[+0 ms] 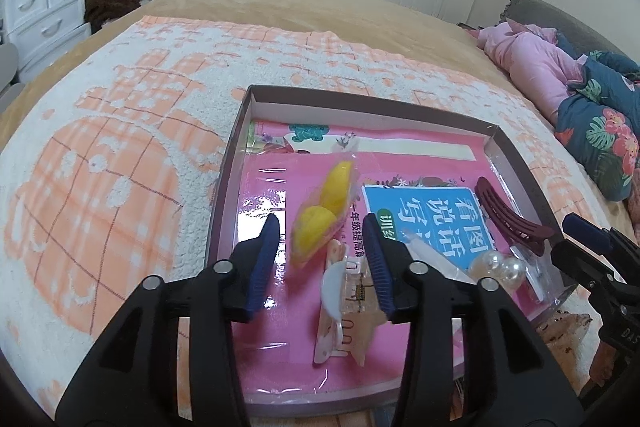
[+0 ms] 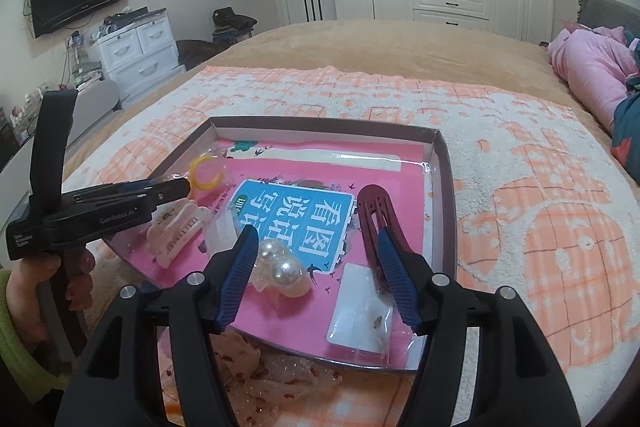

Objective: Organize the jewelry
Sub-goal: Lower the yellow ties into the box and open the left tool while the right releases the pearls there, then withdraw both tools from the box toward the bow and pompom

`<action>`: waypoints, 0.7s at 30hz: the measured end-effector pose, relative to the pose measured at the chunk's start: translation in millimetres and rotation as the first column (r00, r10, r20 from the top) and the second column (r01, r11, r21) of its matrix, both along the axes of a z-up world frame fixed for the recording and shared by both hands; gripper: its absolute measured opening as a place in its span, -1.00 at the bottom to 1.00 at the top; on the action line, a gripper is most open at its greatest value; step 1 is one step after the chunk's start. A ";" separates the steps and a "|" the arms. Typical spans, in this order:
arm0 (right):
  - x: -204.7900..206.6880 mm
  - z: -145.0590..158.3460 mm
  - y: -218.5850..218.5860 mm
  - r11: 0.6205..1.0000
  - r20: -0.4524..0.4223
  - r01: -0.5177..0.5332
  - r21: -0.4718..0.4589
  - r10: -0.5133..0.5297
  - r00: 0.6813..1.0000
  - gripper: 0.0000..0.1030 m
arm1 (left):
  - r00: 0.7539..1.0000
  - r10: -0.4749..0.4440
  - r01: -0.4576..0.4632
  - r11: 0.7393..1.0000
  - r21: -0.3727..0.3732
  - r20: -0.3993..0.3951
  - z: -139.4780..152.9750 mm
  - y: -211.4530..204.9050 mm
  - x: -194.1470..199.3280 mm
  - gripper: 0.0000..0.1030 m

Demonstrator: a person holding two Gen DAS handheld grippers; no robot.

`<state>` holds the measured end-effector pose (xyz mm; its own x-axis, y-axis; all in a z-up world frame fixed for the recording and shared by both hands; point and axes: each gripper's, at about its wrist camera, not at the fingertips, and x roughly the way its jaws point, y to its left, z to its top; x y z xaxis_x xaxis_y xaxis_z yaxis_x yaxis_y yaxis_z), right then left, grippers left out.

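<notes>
While the left wrist view shows the left tool (image 1: 323, 233) released above the white hair clip (image 1: 340, 291) and yellow piece (image 1: 326, 203) in the shallow box (image 1: 240, 131), only the right wrist view shows the hand (image 2: 36, 291) carrying it. There the right tool (image 2: 316, 247) stands released; pearl beads (image 2: 280, 263) at 9 o'clock, maroon clip (image 2: 374, 207) at 1 o'clock. The box's near edge is hidden behind the tools.

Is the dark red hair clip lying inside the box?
Yes, the dark red hair clip lies on the pink lining inside the box, near its right wall, beside the blue book cover.
</notes>
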<state>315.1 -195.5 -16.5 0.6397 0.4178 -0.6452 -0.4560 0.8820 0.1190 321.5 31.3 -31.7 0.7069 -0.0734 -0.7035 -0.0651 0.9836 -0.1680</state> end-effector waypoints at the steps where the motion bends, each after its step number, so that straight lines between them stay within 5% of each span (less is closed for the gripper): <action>1: -1.3 1.2 -0.9 1.000 0.005 0.002 -0.002 -0.002 1.000 0.18 | 1.000 -0.001 0.001 1.000 -0.001 0.005 1.7 0.0 -2.0 -0.29; 21: -35.4 24.0 -16.2 1.000 0.068 -0.001 0.020 0.000 0.998 0.34 | 0.989 -0.056 0.053 0.998 0.025 0.140 44.2 -25.6 -63.7 0.42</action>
<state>279.6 -211.7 7.4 0.6819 0.4305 -0.5914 -0.4642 0.8795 0.1051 257.8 5.8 12.5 0.7940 -0.1003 -0.5996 0.0112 0.9885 -0.1506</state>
